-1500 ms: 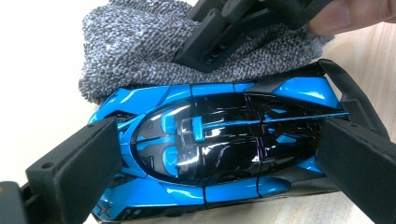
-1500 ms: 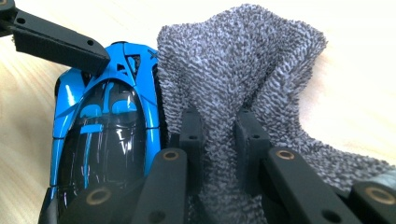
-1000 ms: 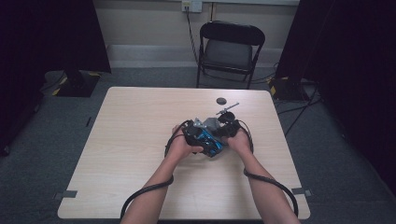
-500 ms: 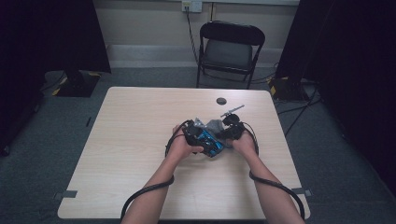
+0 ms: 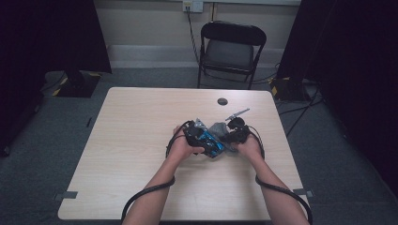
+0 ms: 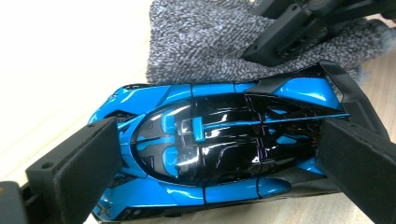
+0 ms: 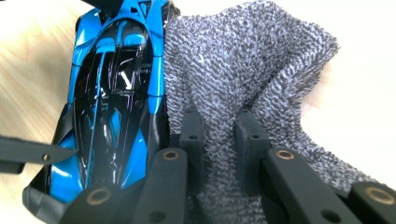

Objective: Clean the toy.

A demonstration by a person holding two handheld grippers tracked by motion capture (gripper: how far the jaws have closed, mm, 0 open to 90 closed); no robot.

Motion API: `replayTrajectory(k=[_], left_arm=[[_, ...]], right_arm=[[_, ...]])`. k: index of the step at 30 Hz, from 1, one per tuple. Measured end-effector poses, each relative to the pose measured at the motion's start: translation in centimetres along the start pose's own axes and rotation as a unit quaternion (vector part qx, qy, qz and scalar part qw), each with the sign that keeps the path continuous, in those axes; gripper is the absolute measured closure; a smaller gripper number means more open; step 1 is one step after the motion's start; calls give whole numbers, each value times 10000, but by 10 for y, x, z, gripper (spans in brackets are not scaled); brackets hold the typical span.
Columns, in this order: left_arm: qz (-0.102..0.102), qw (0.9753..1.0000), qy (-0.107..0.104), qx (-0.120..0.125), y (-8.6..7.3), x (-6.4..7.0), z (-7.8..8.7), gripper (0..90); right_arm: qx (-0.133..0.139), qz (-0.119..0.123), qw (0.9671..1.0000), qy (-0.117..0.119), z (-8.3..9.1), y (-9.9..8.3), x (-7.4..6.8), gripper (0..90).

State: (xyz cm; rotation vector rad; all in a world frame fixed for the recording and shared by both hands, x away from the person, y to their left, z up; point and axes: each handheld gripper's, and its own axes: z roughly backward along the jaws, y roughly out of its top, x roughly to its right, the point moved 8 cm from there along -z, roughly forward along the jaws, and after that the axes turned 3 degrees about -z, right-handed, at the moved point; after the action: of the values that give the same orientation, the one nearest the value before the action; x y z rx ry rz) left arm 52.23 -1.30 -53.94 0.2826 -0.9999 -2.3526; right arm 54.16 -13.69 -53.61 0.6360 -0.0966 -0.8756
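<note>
Right gripper view: my right gripper [image 7: 218, 140] has its jaws pinched narrow on a fold of the grey cloth [image 7: 243, 70], fabric bunched up between the pads, so the cloth is in hand. The blue toy car [image 7: 112, 93] lies just beside that cloth, the cloth's edge touching the car's flank. In the left gripper view my left gripper [image 6: 219, 163] stands wide around the car [image 6: 224, 144], one pad at the nose end, the other at the tail; I cannot tell whether the pads press on it or just bracket it (looks like a loose brace). The cloth [image 6: 224, 42] sits past the car's far side there.

Progress, my guess: this is a wipe-down of the car. Done: cloth gripped, car steadied on the table [image 5: 141, 122]. Left: the wiping itself, since the cloth is against the side of the car, not yet over the roof.

High view: both grippers [image 5: 195, 136] [image 5: 234, 133] meet at the car, right of the table's centre.
</note>
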Motion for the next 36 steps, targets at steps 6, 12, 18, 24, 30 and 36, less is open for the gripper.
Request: replayTrajectory(k=[6,12,18,24,30,36], left_arm=[[8,10000,-3,26,0,1,0,0],[-9,10000,-9,23,0,1,0,0],[-24,10000,-10,31,0,1,0,0],[-17,10000,-11,22,0,1,0,0],[-28,10000,-13,34,0,1,0,0],[-16,10000,-5,14,0,1,0,0]], right_arm=[[31,-72,9999,63,4,-5,1,761],[30,-39,10000,57,7,-11,0,761],[37,-63,9999,92,12,-17,1,761],[40,-41,9999,110,16,-24,0,762],[39,-36,9999,162,22,-33,0,761],[50,-42,9998,205,28,-42,-2,762]])
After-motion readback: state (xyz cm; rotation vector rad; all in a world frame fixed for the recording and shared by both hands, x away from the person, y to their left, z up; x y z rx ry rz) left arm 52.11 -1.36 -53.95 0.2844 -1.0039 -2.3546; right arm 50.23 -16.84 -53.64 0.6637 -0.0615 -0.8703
